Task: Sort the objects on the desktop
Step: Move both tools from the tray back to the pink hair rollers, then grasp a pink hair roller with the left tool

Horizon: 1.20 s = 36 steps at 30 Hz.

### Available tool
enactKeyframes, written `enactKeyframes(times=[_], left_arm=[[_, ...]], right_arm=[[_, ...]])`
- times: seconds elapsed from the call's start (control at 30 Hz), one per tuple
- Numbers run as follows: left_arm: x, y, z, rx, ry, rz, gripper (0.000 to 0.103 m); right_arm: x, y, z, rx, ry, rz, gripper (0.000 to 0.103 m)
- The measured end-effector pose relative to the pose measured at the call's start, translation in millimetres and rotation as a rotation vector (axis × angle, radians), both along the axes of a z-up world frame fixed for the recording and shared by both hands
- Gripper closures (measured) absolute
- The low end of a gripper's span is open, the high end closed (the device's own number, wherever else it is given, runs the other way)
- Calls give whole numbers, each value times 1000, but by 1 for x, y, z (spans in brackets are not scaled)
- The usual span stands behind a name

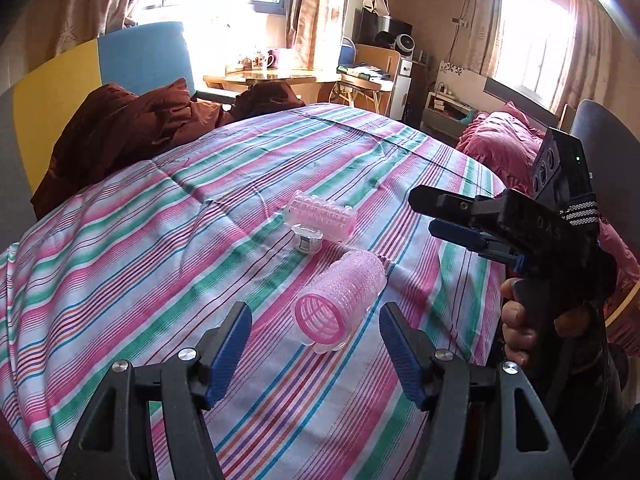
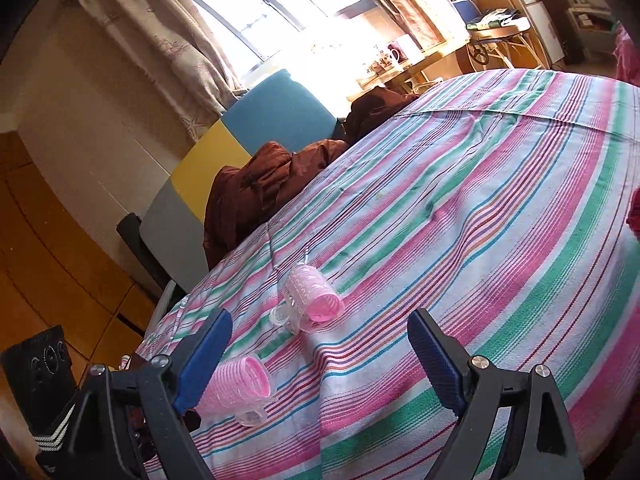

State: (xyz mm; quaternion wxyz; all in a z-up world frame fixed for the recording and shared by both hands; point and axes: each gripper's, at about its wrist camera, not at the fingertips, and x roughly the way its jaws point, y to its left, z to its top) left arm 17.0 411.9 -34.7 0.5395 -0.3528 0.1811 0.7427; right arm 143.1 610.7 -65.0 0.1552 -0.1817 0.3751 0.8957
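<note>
From the left wrist, my left gripper [image 1: 316, 344] has its jaws spread wide either side of the near pink roller [image 1: 338, 304], which lies on the striped sheet [image 1: 160, 240]. The far roller [image 1: 322, 218] sits just beyond it. My right gripper [image 1: 436, 214] hovers beside them; from this side I cannot tell its gap. If I close off-centre, I think the round roller may squirt away over the soft cloth

From the right wrist, my right gripper [image 2: 320, 356] is spread and empty, the near roller [image 2: 240, 388] by its left finger [image 2: 204, 360], which could knock it
</note>
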Motion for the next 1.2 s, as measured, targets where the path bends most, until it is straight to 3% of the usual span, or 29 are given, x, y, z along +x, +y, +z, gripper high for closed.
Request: enactKeyframes(times=[0.23, 0.37, 0.5, 0.63, 0.8, 0.97, 1.1, 1.2], left_arm=[[-3, 24, -13, -17, -8, -17, 35], [-8, 35, -20, -9, -52, -33, 35], [-13, 33, -24, 14, -101, -52, 56], [-20, 21, -22, 39, -148, -57, 63], [-41, -10, -26, 69, -266, 19, 63], [-66, -36, -30, 62, -273, 163, 65], [-71, -49, -28, 65, -243, 213, 64], [-64, -45, -23, 67, -233, 186, 59]], right_arm=[[-1, 6, -3, -6, -12, -7, 12], [-7, 7, -3, -1, -23, -3, 12], [-15, 10, -1, 12, -36, -3, 12], [-30, 8, 1, 41, -60, 24, 12], [-62, -3, 3, 101, -124, 96, 12], [-97, -9, -1, 171, -251, 123, 12], [-110, -11, -1, 122, -237, 183, 12], [-106, -12, 4, 86, -184, 173, 12]])
